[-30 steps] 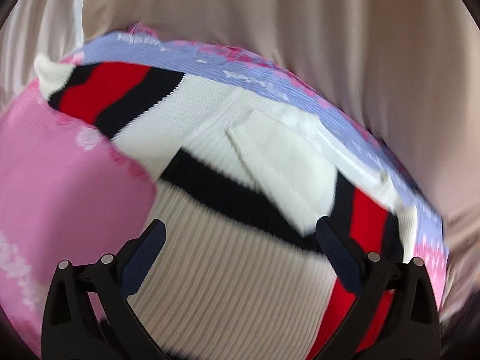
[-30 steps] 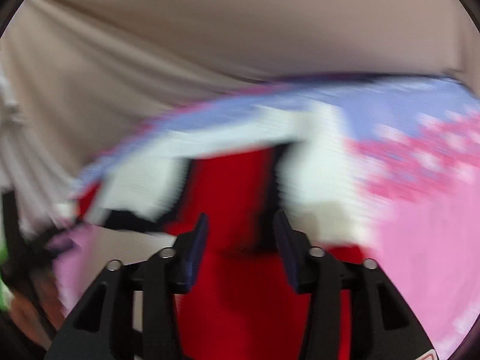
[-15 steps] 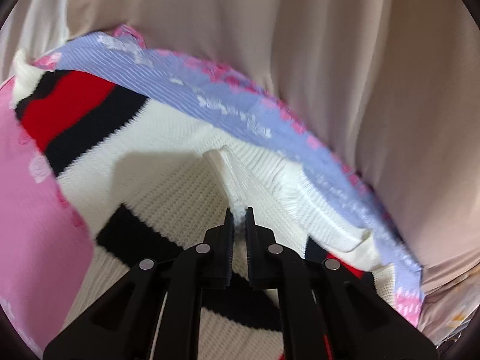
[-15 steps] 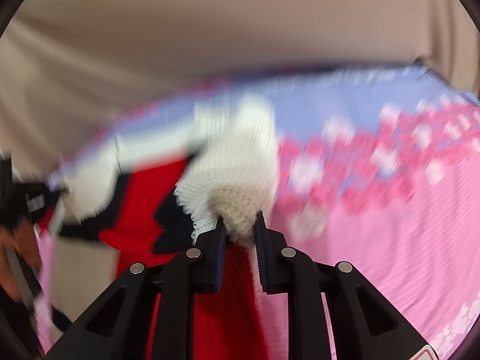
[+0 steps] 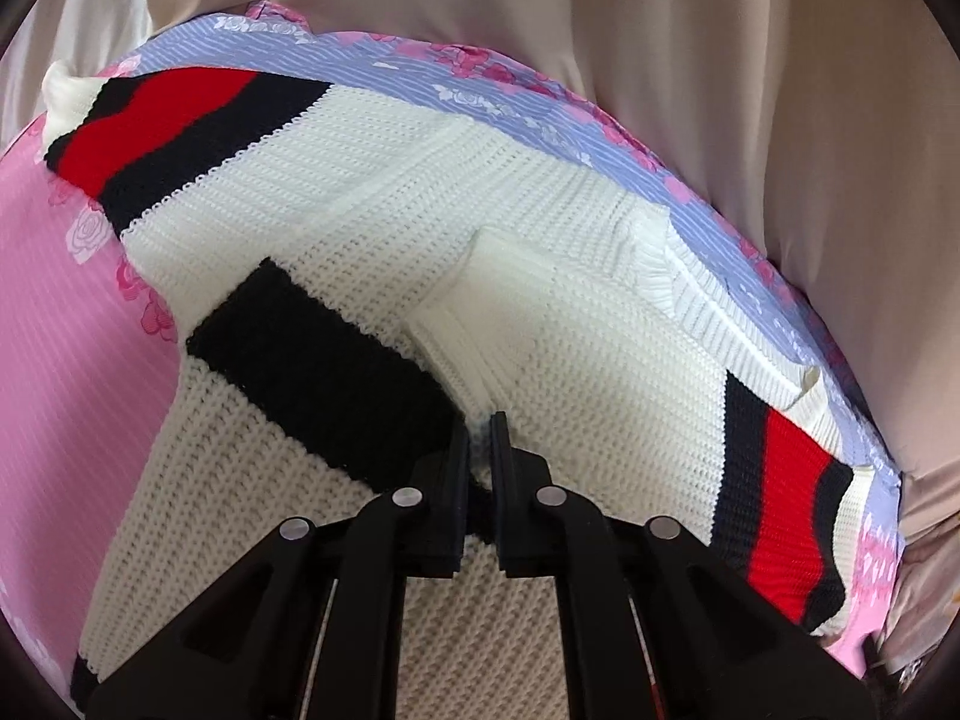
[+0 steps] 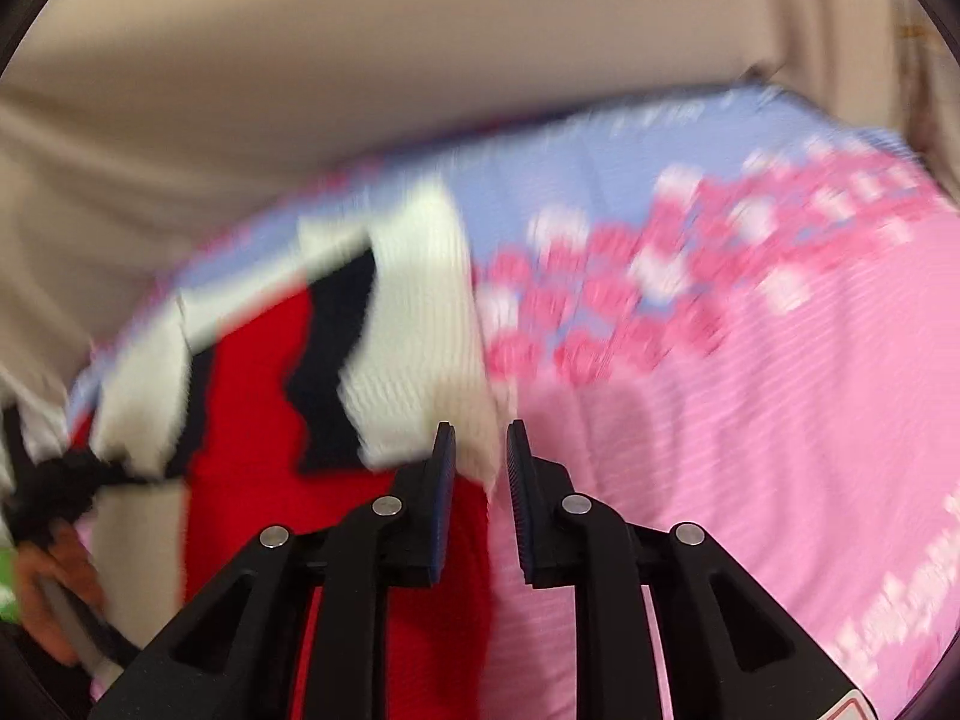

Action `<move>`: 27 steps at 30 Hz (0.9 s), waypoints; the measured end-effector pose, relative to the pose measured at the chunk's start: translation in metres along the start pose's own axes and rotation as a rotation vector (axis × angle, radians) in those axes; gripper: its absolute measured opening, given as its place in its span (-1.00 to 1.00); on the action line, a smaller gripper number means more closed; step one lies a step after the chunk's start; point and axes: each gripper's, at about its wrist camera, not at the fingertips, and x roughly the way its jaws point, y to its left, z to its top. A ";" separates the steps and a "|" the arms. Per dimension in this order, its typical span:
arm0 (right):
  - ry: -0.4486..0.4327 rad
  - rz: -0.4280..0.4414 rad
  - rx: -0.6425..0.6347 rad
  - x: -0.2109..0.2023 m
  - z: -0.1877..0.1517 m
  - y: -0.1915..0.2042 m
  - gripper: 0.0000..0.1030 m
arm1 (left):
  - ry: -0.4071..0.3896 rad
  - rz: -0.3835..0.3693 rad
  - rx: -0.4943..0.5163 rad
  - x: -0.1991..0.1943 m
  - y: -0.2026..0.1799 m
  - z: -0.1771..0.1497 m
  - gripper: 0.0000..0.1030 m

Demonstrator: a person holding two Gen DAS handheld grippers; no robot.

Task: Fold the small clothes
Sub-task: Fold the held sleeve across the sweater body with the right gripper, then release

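Note:
A small white knit sweater with black and red stripes lies on a pink and lilac flowered sheet. My left gripper is shut on a pinched fold of the sweater's white knit near a black stripe. In the right wrist view, which is blurred, the sweater shows its red, black and white sleeve end. My right gripper has a narrow gap between its jaws, with the white cuff edge between them.
Beige draped cloth hangs behind the sheet and also shows in the right wrist view. A hand holding the other gripper shows at the lower left of the right wrist view.
My left gripper closed on a fold of the sweater and lifted it. My right gripper closed on the cuff, then parted slightly, and the sleeve has moved.

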 end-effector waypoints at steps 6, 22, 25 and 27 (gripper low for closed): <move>0.087 0.004 -0.130 0.039 0.023 0.032 -0.65 | -0.016 0.013 0.018 -0.004 -0.002 -0.006 -0.87; 0.123 0.010 -0.179 0.018 0.020 0.075 -0.55 | -0.110 0.001 -0.180 -0.059 0.106 0.039 -0.12; 0.172 0.060 -0.196 0.003 -0.004 0.089 -0.52 | -0.155 0.093 -0.293 -0.067 0.177 0.077 -0.12; 0.208 0.077 -0.215 -0.004 -0.023 0.097 -0.50 | -0.172 0.161 -0.332 -0.066 0.215 0.103 -0.10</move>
